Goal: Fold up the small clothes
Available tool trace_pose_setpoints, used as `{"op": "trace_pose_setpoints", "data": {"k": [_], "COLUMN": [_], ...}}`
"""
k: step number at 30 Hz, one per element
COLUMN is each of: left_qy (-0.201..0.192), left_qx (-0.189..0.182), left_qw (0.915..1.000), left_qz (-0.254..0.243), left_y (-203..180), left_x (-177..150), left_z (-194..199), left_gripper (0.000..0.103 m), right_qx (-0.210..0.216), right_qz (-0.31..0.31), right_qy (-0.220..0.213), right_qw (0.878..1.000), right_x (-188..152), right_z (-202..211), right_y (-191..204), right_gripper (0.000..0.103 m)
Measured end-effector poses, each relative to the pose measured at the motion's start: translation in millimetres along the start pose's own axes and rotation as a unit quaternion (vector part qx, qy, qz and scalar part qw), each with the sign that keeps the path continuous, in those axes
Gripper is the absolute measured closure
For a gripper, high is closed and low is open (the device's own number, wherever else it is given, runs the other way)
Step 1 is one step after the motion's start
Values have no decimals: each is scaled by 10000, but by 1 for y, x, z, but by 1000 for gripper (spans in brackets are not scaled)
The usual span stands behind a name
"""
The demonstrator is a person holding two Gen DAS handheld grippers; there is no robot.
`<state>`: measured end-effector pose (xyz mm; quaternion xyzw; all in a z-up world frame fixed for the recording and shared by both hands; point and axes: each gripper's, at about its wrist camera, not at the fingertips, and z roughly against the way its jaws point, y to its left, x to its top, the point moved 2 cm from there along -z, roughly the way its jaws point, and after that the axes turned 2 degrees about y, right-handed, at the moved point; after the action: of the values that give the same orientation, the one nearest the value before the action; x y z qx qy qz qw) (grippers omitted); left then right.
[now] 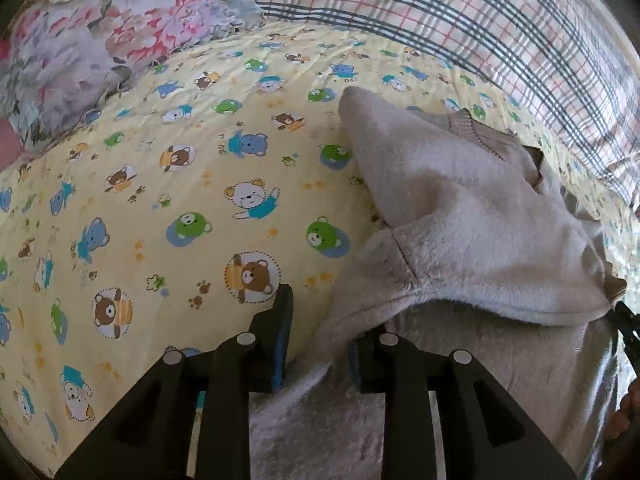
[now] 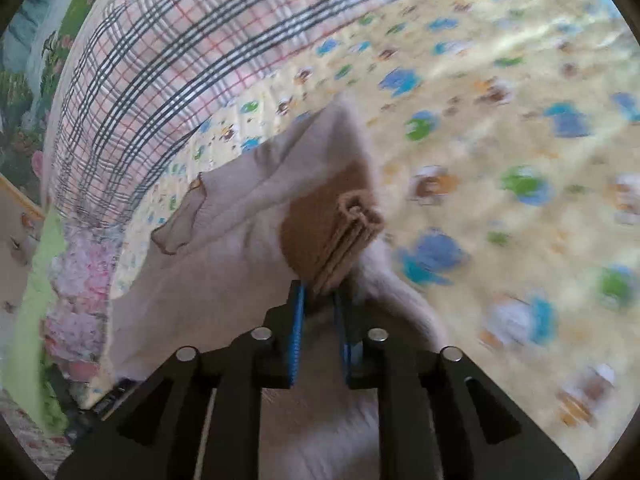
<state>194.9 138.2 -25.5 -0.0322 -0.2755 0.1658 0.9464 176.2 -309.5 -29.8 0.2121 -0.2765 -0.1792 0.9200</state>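
Only the right view shows the right tool [image 2: 320,300] clenching the garment's brown cuff [image 2: 352,236].

Two handheld grippers, both built from matte black angular plastic. The left gripper [image 1: 316,328] has four forked arms capped with round silver pins, with blue ridged pads lining its fingers toward twelve o'clock. The right gripper [image 2: 322,312] matches it, with bright blue toothed pads [image 2: 298,336].

One garment [image 1: 460,200], beige. One bear-print sheet [image 1: 180,200]. One plaid quilt [image 1: 480,20]. One floral blanket [image 1: 80,48]. Two grippers: left gripper [image 1: 320,344], right gripper [image 2: 320,320].
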Motion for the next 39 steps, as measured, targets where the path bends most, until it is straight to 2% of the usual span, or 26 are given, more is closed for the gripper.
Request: {"op": "trace_pose_setpoints", "data": {"k": [1,2,3,5,8,10,12,15,19,23,26,27,28,29,30,31,32,33,34,36,39], "left_qy": [-35,-91,-124,-155,-287,-350,-346,-274,-268,-264,-244,-235,-221,-203,-181,-176,-175,-175,-194,-194,-6], "left_qx": [-32,-69,-98,-232,-457,-603,-777,-716,-778,-975,-1071,-1076,-1059,-1044,-1022,-989,-987,-1057,-1144,-1424,-1910], "left_qw": [10000,9999,9999,9995,9983,9972,9957,9962,9963,9949,9939,9939,9941,9943,9946,9949,9949,9941,9926,9859,9694], "left_qz": [-10,-38,-54,-113,-208,-275,-367,-407,-259,-47,38,46,45,44,35,45,78,185,347,860,1545], "left_y": [0,0,-1,-3,-5,-7,-10,-13,-7,1,5,5,5,4,3,3,4,8,14,32,58], "left_x": [-1,-1,-2,-3,-3,-2,-2,-5,-7,-8,-7,-6,-6,-5,-3,-1,0,1,3,4,2], "left_z": [1,1,1,1,4,6,4,-5,-8,-12,-13,-13,-14,-14,-15,-15,-15,-15,-15,-16,-27], "left_gripper": [77,77,77,77,75,72,68,68,68,68,68,68,68,69,72,75,85,90,90,91,93], "right_qx": [-184,-224,-127,233,823,1356,1569,1772,1447,1017,347,121,24,8,75,233,354,521,876,1398,2075], "right_qz": [105,271,375,769,1557,2093,2537,3077,3552,3795,4134,4312,4442,4449,4325,4184,4115,4012,3866,3637,3147], "right_qy": [-112,-232,-244,-128,209,565,871,1450,2306,2955,3365,3331,3260,3251,3270,3237,3158,3043,2882,2437,1780], "right_qw": [9997,9991,9989,9967,9842,9668,9505,9235,8943,8708,8454,8384,8345,8345,8402,8483,8542,8624,8717,8881,9090], "right_x": [-2,-5,-4,1,10,13,9,1,-18,-42,-60,-65,-67,-67,-64,-59,-56,-51,-45,-34,-22], "right_z": [8,18,20,19,6,-12,-32,-73,-142,-190,-220,-227,-230,-231,-233,-233,-232,-228,-222,-207,-199], "right_y": [2,9,15,46,118,176,228,299,365,397,405,406,406,404,400,397,394,392,391,390,382], "right_gripper": [73,67,67,66,63,54,37,34,33,33,33,38,48,79,95,95,95,95,95,95,95]}}
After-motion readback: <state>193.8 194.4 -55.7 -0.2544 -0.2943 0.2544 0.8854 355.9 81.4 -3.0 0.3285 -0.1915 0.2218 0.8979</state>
